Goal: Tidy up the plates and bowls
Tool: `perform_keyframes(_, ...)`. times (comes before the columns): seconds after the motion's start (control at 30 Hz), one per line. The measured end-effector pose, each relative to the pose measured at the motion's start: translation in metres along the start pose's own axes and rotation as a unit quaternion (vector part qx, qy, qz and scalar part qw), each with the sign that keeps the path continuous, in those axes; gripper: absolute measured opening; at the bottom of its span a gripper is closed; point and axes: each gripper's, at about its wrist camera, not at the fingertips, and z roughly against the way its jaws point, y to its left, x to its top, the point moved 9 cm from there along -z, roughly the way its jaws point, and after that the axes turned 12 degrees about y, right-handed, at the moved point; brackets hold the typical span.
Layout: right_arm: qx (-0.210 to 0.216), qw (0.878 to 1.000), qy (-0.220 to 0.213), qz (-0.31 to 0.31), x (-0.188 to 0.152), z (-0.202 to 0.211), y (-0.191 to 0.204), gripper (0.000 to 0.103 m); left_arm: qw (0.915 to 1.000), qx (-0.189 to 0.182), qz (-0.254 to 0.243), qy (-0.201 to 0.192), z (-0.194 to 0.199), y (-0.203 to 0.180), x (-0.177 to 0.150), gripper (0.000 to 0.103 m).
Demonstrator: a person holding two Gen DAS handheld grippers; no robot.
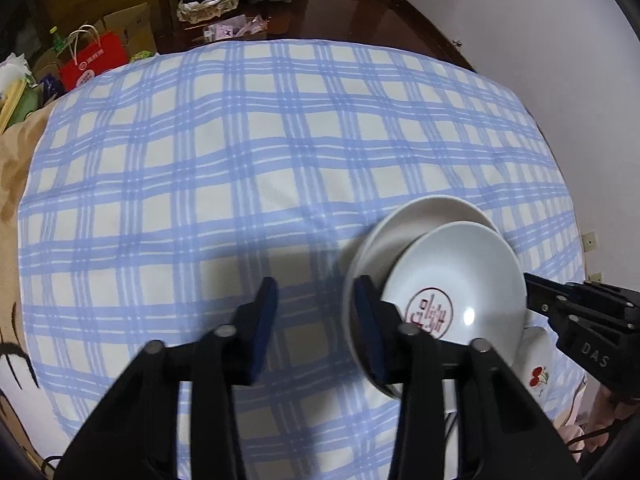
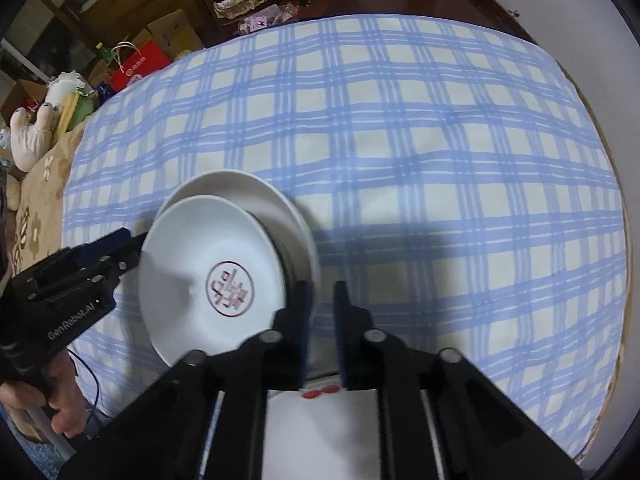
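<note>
Two white plates lie stacked and offset on the blue checked cloth (image 1: pixel 240 160). The upper plate (image 1: pixel 460 280) (image 2: pixel 208 264) bears a round red emblem, and the plain lower plate (image 1: pixel 424 216) (image 2: pixel 240 188) juts out behind it. My left gripper (image 1: pixel 316 284) (image 2: pixel 134 246) stands open at their left edge, one finger over the rim and the other above bare cloth. My right gripper (image 2: pixel 322 292) (image 1: pixel 530 286) is shut on the lower plate's right rim. A white dish with a cherry print (image 1: pixel 538 376) (image 2: pixel 320 392) lies partly hidden under the plates, on the near side.
The cloth covers a dark wooden table (image 1: pixel 360 12). Beyond its far edge stand a woven basket (image 1: pixel 208 4), a red paper bag (image 1: pixel 96 60) and cardboard boxes. A plush toy (image 2: pixel 32 132) sits at the left. A hand (image 2: pixel 24 400) holds the left gripper's handle.
</note>
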Motion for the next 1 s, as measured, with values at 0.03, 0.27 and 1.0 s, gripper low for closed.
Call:
perform_keyframes(0.03, 0.002, 1.000, -0.002, -0.001, 0.000, 0.000, 0.002, 0.006, 1.0000, -0.006, -0.004, 0.002, 0.000, -0.003, 0.000, 0.023)
perform_keyframes(0.27, 0.025, 0.999, -0.006, -0.027, 0.002, -0.004, 0.003, 0.006, 0.9982, -0.059, 0.010, 0.009, -0.005, -0.011, 0.001, 0.005)
perform_keyframes(1.0, 0.045, 0.998, -0.017, -0.033, 0.005, -0.006, 0.002, 0.006, 0.9980, -0.060, 0.015, 0.011, -0.011, -0.012, 0.001, 0.005)
